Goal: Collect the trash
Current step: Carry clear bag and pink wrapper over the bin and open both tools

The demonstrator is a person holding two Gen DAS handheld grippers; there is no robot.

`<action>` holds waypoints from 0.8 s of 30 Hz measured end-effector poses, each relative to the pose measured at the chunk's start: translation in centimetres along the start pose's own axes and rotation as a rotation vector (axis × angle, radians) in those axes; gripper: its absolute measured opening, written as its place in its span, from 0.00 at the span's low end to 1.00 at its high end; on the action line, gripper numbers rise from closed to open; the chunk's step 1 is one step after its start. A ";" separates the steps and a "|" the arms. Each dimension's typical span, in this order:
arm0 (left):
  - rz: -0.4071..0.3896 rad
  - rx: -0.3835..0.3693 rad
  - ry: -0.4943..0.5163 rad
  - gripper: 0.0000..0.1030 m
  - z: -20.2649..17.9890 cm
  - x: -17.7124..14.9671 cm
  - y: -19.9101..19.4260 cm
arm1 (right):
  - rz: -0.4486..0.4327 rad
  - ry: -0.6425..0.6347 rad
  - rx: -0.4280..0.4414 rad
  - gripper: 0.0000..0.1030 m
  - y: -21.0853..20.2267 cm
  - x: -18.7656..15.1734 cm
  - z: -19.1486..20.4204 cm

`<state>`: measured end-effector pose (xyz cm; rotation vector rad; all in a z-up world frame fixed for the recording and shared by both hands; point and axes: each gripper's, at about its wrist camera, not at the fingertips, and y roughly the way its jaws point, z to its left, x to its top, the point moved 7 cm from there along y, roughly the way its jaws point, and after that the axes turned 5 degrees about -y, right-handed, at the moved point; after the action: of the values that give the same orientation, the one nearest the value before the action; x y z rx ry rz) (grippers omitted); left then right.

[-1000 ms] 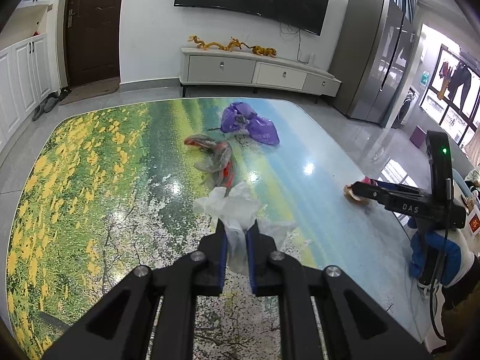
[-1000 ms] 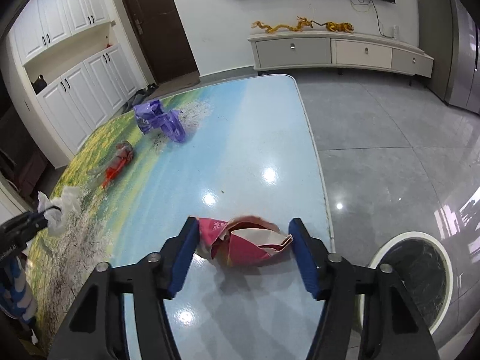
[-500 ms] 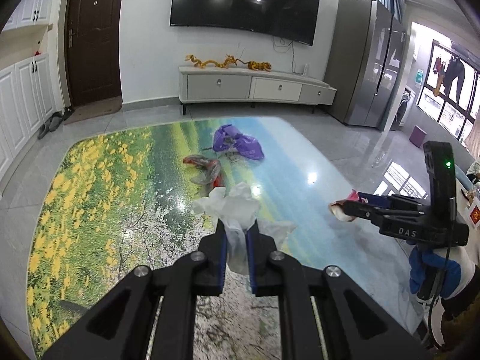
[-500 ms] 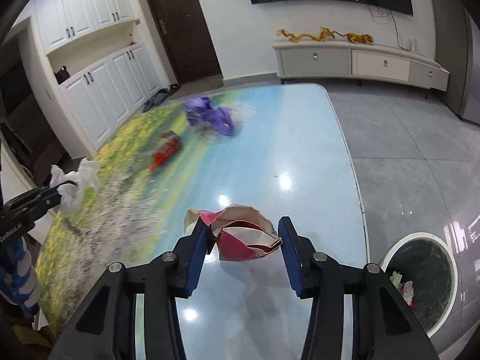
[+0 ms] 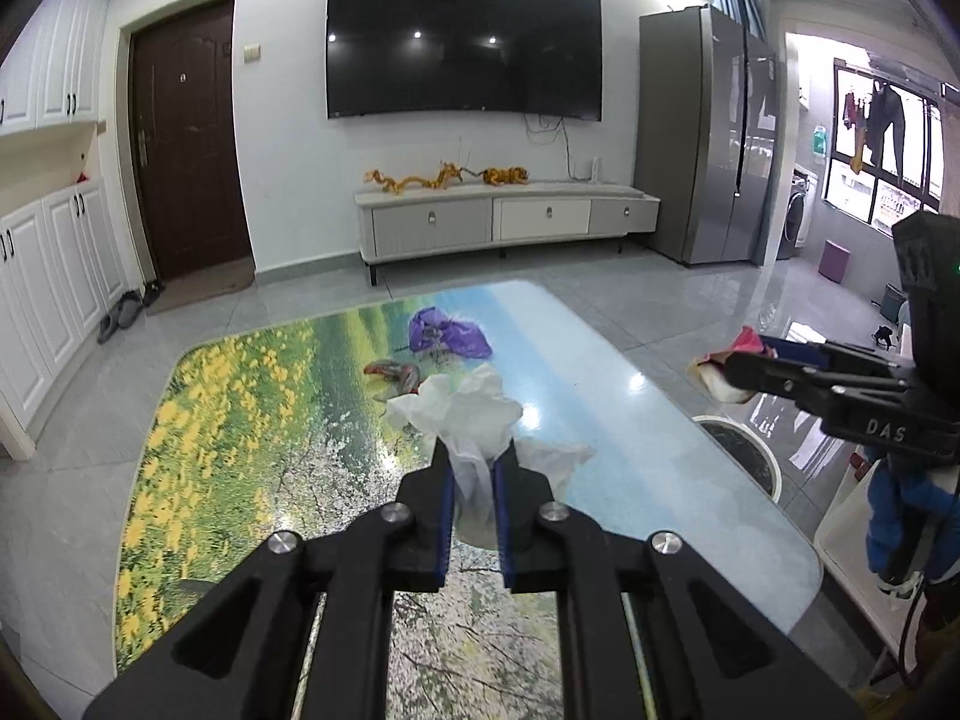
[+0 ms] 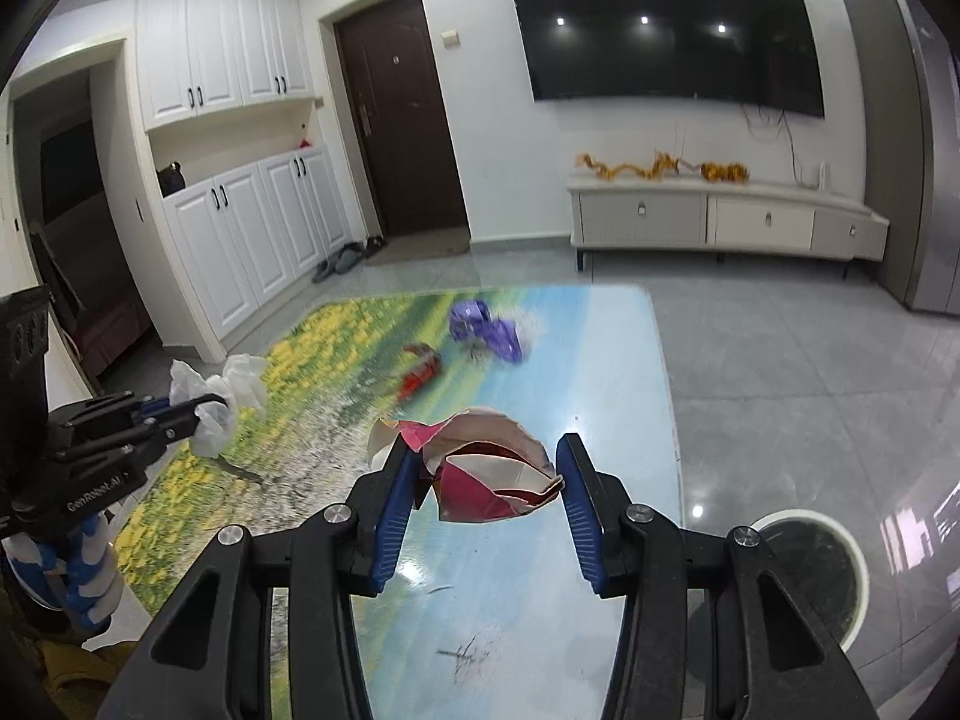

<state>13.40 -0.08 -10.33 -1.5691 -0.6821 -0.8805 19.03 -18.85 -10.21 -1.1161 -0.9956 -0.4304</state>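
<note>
My left gripper (image 5: 471, 468) is shut on a crumpled white tissue (image 5: 462, 414) and holds it above the table; both also show in the right wrist view (image 6: 216, 405). My right gripper (image 6: 486, 462) is shut on a crumpled red and cream paper wrapper (image 6: 489, 474), lifted above the table's right side; the wrapper also shows in the left wrist view (image 5: 729, 363). A purple plastic bag (image 5: 447, 333) and a red wrapper (image 5: 393, 372) lie on the far part of the table. A round white-rimmed trash bin (image 6: 810, 570) stands on the floor right of the table.
The table (image 5: 240, 420) has a glossy landscape-print top. A TV console (image 5: 504, 222) stands at the far wall and a grey fridge (image 5: 708, 138) at the right. White cabinets (image 6: 252, 228) line the left wall. The bin also shows in the left wrist view (image 5: 741, 450).
My right gripper closed on the red and cream wrapper and lifted it off the table. My left gripper rose higher with the white tissue in it.
</note>
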 end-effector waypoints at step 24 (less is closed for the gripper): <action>0.021 -0.117 0.232 0.12 -13.5 5.0 2.3 | -0.205 0.105 -0.226 0.45 -11.2 0.1 -12.2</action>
<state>15.75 -13.99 -6.52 -1.5433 -0.4540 -1.0833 16.33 -34.41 -5.10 -1.1834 -0.9902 -0.7749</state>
